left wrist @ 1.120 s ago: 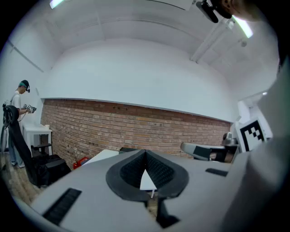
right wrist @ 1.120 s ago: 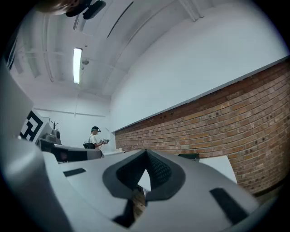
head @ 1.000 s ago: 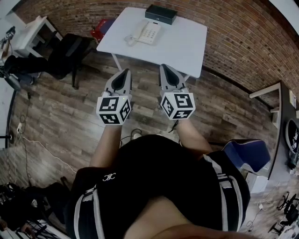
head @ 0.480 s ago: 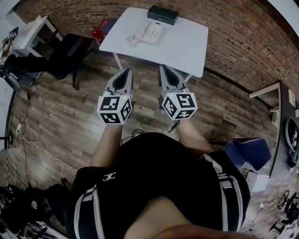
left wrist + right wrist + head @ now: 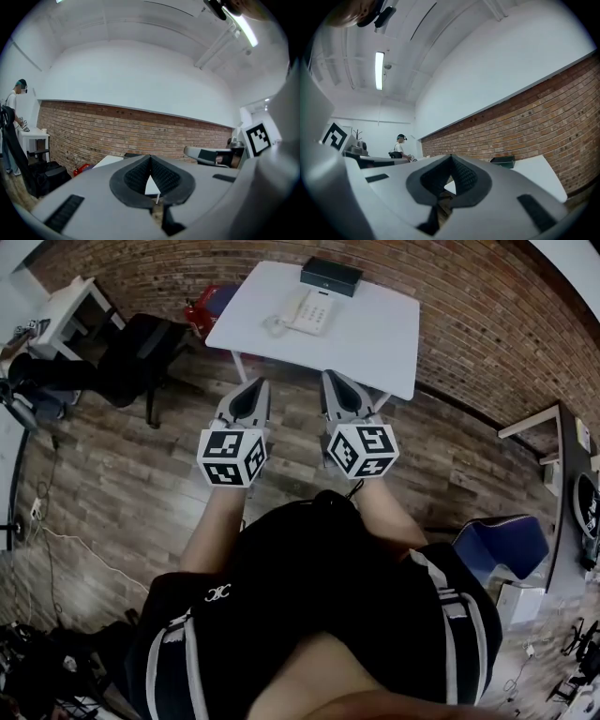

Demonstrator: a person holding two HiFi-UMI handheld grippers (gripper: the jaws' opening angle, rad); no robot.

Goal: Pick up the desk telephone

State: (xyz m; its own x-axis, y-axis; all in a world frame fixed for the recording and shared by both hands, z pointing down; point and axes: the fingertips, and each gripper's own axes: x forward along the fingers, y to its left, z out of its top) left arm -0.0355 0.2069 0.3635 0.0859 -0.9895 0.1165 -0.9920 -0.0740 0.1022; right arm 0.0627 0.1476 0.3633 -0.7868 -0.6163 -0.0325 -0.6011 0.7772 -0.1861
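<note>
A white desk telephone (image 5: 306, 311) with its handset on the cradle lies on a white table (image 5: 375, 343) by the brick wall, in the head view's upper middle. My left gripper (image 5: 260, 383) and right gripper (image 5: 328, 377) are side by side in front of the table's near edge, both shut and empty, pointing roughly level at the table. In the left gripper view, the left gripper (image 5: 150, 158) shows only the table edge (image 5: 107, 161) past its jaws. In the right gripper view, the right gripper (image 5: 451, 156) has the table top (image 5: 539, 176) beyond it.
A dark flat box (image 5: 331, 276) sits at the table's far edge behind the phone, and shows as the dark box (image 5: 502, 161) in the right gripper view. A black chair (image 5: 136, 348) and a red item (image 5: 206, 304) stand left of the table. A person (image 5: 13, 126) stands at a far desk.
Both grippers, still shut, have come nearer to the table; the table and phone sit slightly lower and closer in the head view.
</note>
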